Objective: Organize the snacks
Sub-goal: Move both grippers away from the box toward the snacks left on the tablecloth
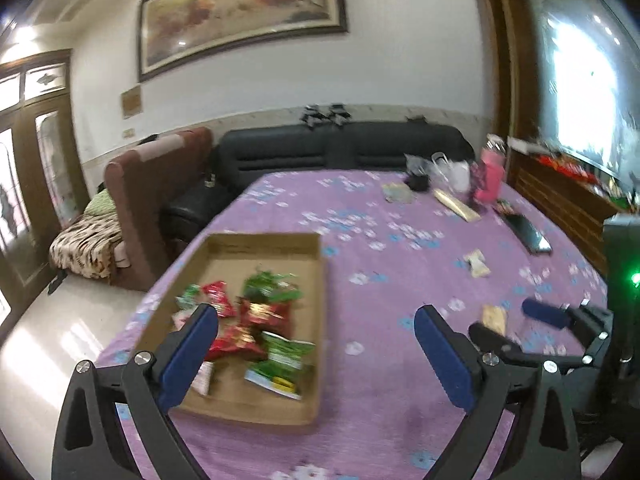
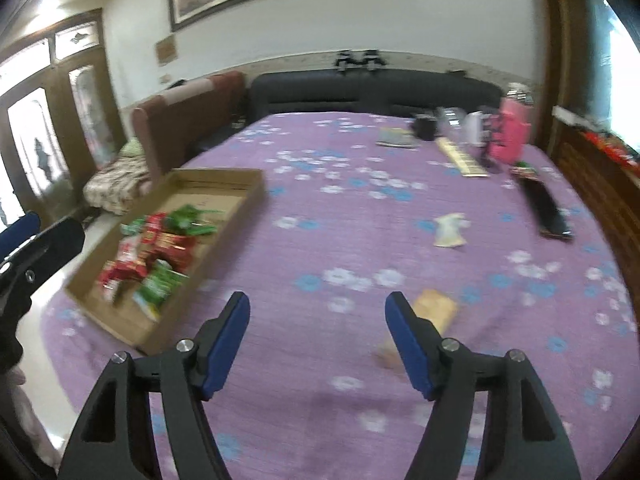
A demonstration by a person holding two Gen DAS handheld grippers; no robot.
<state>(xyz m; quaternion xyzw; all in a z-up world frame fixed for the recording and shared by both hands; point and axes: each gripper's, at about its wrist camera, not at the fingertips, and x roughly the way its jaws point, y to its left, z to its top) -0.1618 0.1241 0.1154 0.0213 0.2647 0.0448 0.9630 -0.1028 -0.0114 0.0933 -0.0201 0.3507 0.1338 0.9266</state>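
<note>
A shallow cardboard tray (image 1: 316, 320) (image 2: 248, 200) sits on the purple flowered tablecloth at the left and holds several red and green snack packets (image 1: 264, 320) (image 2: 160, 248). My left gripper (image 1: 316, 320) is open and empty above the tray's right edge. My right gripper (image 2: 318, 304) is open and empty above the cloth, right of the tray; it also shows in the left wrist view (image 1: 516, 324). A tan snack packet (image 2: 434, 310) (image 1: 494, 318) lies just beside the right gripper's right finger. A pale snack packet (image 2: 450, 230) (image 1: 476, 262) lies farther back.
At the table's far right stand a pink bottle (image 2: 512, 132), a white cup (image 2: 474, 128), a dark cup (image 2: 426, 126), a long tan box (image 2: 460, 158) and a black phone (image 2: 546, 208). A dark sofa (image 1: 340, 152) and a brown chair (image 1: 160, 184) stand behind the table.
</note>
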